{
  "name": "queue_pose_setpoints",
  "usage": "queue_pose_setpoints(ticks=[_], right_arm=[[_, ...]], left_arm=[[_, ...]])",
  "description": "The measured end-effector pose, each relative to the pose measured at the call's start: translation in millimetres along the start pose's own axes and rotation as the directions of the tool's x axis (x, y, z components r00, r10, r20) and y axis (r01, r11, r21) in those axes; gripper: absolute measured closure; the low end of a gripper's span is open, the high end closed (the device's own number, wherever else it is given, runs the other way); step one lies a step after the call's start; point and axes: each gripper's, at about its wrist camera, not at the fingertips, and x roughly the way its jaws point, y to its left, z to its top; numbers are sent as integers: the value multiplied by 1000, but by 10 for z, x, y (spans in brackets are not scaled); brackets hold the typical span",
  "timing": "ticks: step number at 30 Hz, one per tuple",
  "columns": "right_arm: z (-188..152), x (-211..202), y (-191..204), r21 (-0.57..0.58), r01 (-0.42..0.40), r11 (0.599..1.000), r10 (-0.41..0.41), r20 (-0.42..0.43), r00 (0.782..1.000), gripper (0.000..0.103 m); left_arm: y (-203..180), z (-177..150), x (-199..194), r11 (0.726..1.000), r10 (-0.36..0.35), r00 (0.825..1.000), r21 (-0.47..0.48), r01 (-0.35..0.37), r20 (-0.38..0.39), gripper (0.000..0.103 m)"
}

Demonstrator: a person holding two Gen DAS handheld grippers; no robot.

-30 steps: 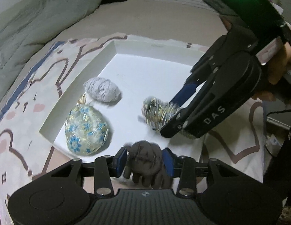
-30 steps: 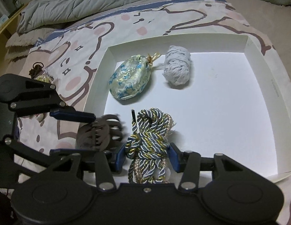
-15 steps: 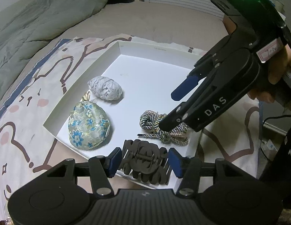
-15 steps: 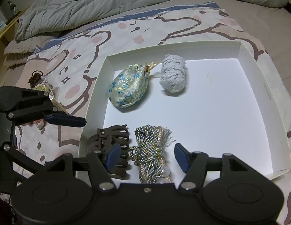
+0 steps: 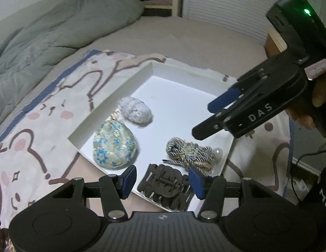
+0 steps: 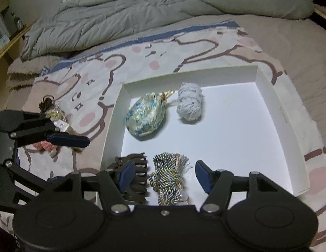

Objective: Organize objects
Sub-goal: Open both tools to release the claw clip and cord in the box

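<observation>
White tray (image 6: 268, 96), blue-floral gold pouch (image 6: 145, 117), brown hair claw (image 5: 165, 187), grey yarn (image 6: 189, 103).

One white box (image 6: 112, 132) is sitting on the bed, and four things are lying in it: one flowered pouch (image 6: 145, 116) at ten o'clock, one grey yarn ball (image 6: 189, 103) at twelve o'clock, one brown hair claw (image 6: 134, 172) at seven o'clock and one bundle of twisted cord (image 6: 168, 176) at six o'clock. One patterned blanket (image 6: 129, 63) is spreading under the box, and one grey quilt (image 6: 142, 6) is bunching behind it. A few small trinkets (image 6: 51, 113) are lying outside the box at nine o'clock; their number is unclear. Two tools are showing, the left tool (image 5: 162, 179) and the right tool (image 6: 164, 176).
</observation>
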Motion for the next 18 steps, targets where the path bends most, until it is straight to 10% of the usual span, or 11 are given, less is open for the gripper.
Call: queue_pose_setpoints(ticks=[10, 18], right_arm=[[-6, -295, 65, -18, 12, 1000, -10, 76, 997, 35], [-56, -486, 114, -46, 38, 998, -32, 124, 992, 22]], left_arm=[[3, -8, -269, 990, 60, 997, -129, -54, 44, 45], [61, -92, -510, 963, 136, 989, -244, -117, 63, 14]])
